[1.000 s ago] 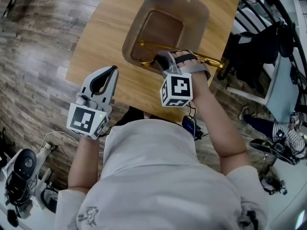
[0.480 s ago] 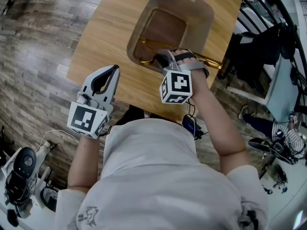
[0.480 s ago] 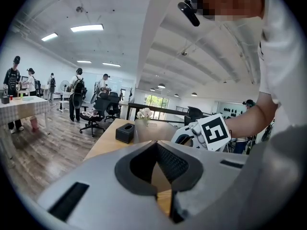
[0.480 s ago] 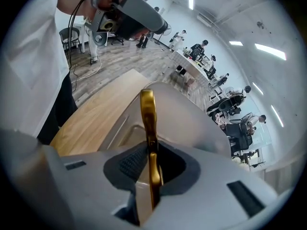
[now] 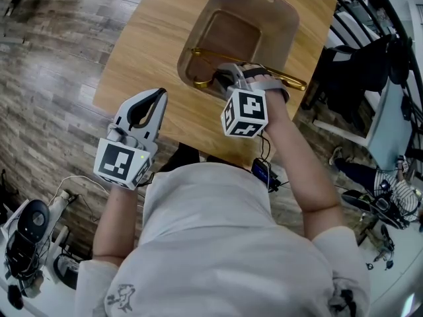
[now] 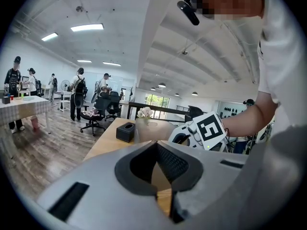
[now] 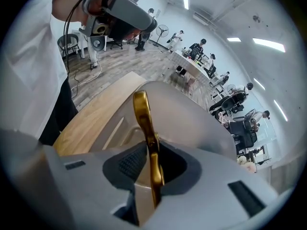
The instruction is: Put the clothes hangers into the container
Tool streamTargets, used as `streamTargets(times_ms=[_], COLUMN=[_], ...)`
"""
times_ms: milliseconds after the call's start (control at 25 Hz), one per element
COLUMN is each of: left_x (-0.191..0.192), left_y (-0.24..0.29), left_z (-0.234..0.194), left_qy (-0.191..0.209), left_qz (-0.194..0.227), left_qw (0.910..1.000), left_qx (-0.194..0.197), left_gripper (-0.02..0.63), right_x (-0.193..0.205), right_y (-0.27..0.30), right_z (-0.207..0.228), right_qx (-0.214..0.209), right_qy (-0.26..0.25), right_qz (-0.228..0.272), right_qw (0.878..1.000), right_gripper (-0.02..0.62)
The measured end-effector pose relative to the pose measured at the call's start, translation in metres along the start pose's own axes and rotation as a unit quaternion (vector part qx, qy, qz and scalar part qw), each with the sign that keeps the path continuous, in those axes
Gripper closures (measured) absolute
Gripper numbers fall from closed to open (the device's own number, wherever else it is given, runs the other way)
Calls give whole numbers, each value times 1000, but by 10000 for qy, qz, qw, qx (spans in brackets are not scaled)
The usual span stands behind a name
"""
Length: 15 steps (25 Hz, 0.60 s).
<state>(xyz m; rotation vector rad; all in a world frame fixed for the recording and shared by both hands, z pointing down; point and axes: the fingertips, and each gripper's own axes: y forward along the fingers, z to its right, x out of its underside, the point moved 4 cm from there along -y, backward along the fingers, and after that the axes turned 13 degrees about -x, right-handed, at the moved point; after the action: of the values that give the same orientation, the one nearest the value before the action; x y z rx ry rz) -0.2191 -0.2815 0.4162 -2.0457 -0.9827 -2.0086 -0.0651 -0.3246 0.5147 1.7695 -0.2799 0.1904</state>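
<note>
A gold clothes hanger (image 5: 291, 81) lies across the near rim of the brown translucent container (image 5: 281, 18), its hooked end (image 5: 200, 82) inside. My right gripper (image 5: 222, 79) is over that rim with the hanger (image 7: 142, 111) standing between its jaws. The right gripper (image 7: 151, 166) is opening; a gap shows between the hanger and the left pad. My left gripper (image 5: 158, 96) hovers off the table's near edge, shut and empty. In the left gripper view the left gripper (image 6: 156, 145) points toward the container (image 6: 153, 131).
The container sits on a wooden table (image 5: 145, 51). A small black box (image 6: 126, 132) stands at the table's far end. Wood floor lies to the left, dark racks and clutter to the right (image 5: 370, 58). People and office chairs are far off in the room.
The right gripper with the hanger has stayed at the container's near rim, shifting slightly away from me. The left gripper has not moved.
</note>
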Motion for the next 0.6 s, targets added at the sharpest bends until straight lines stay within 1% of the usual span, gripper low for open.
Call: streamTargets(times_ms=[240, 400, 600], left_x=[0, -3, -7], left_y=[-2, -2, -6], left_z=[1, 7, 20], left_qy=[-13, 4, 56], left_qz=[-12, 9, 68], left_qw=[10000, 10000, 9999], left_qx=[-55, -68, -70], left_gripper=[600, 600, 600], right_x=[0, 1, -7], right_y=[-10, -26, -53], right_z=[2, 3, -4], right_qx=[30, 137, 337], right_qy=[111, 205, 188], right_qz=[136, 293, 547], right_qw=[9998, 9993, 9978], right_gripper=[483, 480, 480])
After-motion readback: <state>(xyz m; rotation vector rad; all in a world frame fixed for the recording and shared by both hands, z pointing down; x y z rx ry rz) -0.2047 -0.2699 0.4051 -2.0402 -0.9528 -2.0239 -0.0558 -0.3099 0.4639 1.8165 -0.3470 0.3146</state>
